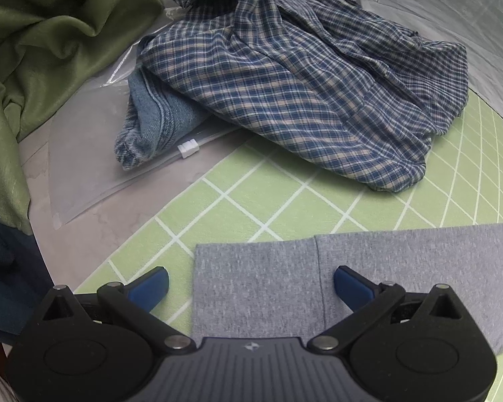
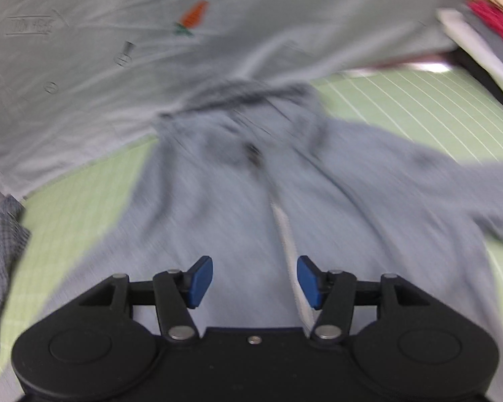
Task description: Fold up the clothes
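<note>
Mid-fold on the grey shirt (image 2: 238,201), spread across the green grid mat (image 2: 419,107) on the desk, filling the centre of the right wrist view. Next: pick an edge or sleeve and bring it over square. Left tongs (image 1: 251,284) wide open over the grey hem, lower centre. Right tongs (image 2: 255,281) parted, nothing pinched. Mirrored lettering upper left, unreadable.

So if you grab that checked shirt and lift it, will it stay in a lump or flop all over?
Probably flop. The checked shirt lies in soft rumpled folds, so it looks thin and limp. It likely weighs little for its size. Part of it rests on the denim, so lifting might drag that along.
</note>
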Demonstrator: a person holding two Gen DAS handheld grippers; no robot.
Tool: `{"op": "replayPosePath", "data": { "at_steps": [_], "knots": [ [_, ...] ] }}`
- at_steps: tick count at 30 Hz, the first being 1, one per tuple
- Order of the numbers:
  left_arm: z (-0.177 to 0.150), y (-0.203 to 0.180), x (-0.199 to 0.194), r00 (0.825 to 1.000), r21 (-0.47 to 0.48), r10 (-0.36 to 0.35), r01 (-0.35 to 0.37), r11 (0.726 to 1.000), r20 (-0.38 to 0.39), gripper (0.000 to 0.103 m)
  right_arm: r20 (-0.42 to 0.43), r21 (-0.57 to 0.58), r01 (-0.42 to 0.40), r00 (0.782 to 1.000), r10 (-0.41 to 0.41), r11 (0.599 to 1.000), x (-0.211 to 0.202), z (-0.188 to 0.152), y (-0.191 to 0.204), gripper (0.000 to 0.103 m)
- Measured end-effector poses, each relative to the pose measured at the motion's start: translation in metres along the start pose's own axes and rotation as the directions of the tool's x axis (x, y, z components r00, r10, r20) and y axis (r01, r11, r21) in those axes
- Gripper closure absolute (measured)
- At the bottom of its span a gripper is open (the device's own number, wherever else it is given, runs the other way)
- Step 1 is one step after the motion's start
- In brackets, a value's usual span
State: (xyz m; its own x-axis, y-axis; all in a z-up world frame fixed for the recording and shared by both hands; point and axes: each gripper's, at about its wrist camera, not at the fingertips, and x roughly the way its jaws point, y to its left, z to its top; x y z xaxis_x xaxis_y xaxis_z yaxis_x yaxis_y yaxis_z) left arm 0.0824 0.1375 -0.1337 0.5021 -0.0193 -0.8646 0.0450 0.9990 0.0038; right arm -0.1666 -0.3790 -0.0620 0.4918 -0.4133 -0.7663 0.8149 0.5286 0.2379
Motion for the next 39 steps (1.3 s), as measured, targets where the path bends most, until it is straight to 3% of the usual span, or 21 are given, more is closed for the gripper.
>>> {"op": "replayPosePath", "data": {
  "at_steps": [4, 8, 11, 19, 22, 26, 30, 34, 37, 39],
  "knots": [
    [-0.002, -0.001, -0.002, 1.000, 0.010, -0.007, 0.006, 1.000, 0.026, 0.002, -0.015, 0.084, 0.058, 0.998, -0.056, 0.995, -0.028, -0.038, -0.032, 0.047],
    [-0.006, -0.004, -0.010, 0.997, 0.067, -0.041, 0.037, 0.997, 0.071, 0.025, -0.026, 0.140, 0.081, 0.997, -0.078, 0.987, -0.049, -0.069, -0.046, 0.047],
    [-0.007, -0.002, -0.013, 0.996, 0.072, -0.048, 0.042, 0.997, 0.080, 0.032, -0.038, 0.138, 0.093, 0.995, -0.089, 0.986, -0.059, -0.084, -0.046, 0.047],
    [-0.003, 0.027, -0.012, 0.997, 0.000, 0.006, -0.006, 1.000, 0.079, 0.031, -0.032, 0.128, 0.141, 0.990, -0.138, 0.982, -0.091, -0.100, -0.062, 0.047],
    [0.000, 0.026, -0.014, 0.999, -0.025, 0.018, -0.017, 1.000, 0.043, 0.031, -0.012, 0.129, 0.182, 0.983, -0.182, 0.975, -0.106, -0.103, -0.078, 0.046],
    [-0.005, 0.008, -0.034, 0.997, -0.032, 0.034, -0.031, 0.999, 0.069, 0.026, 0.001, 0.140, 0.238, 0.971, -0.240, 0.961, -0.120, -0.107, -0.109, 0.042],
    [-0.023, -0.027, -0.067, 0.993, -0.029, -0.034, 0.038, 0.999, 0.110, 0.020, -0.022, 0.143, 0.229, 0.973, -0.228, 0.963, -0.123, -0.109, -0.139, 0.042],
    [-0.057, -0.084, -0.086, 0.983, 0.043, -0.173, 0.171, 0.984, 0.058, 0.015, -0.030, 0.090, 0.229, 0.973, -0.227, 0.969, -0.123, -0.103, -0.153, 0.037],
    [-0.085, -0.130, -0.096, 0.957, 0.106, -0.291, 0.290, 0.951, -0.004, 0.015, -0.042, 0.088, 0.193, 0.981, -0.190, 0.977, -0.121, -0.099, -0.165, 0.036],
    [-0.106, -0.163, -0.102, 0.924, 0.156, -0.378, 0.382, 0.911, -0.055, 0.014, -0.063, 0.091, 0.147, 0.988, -0.142, 0.985, -0.119, -0.099, -0.172, 0.036]
  ]
}}
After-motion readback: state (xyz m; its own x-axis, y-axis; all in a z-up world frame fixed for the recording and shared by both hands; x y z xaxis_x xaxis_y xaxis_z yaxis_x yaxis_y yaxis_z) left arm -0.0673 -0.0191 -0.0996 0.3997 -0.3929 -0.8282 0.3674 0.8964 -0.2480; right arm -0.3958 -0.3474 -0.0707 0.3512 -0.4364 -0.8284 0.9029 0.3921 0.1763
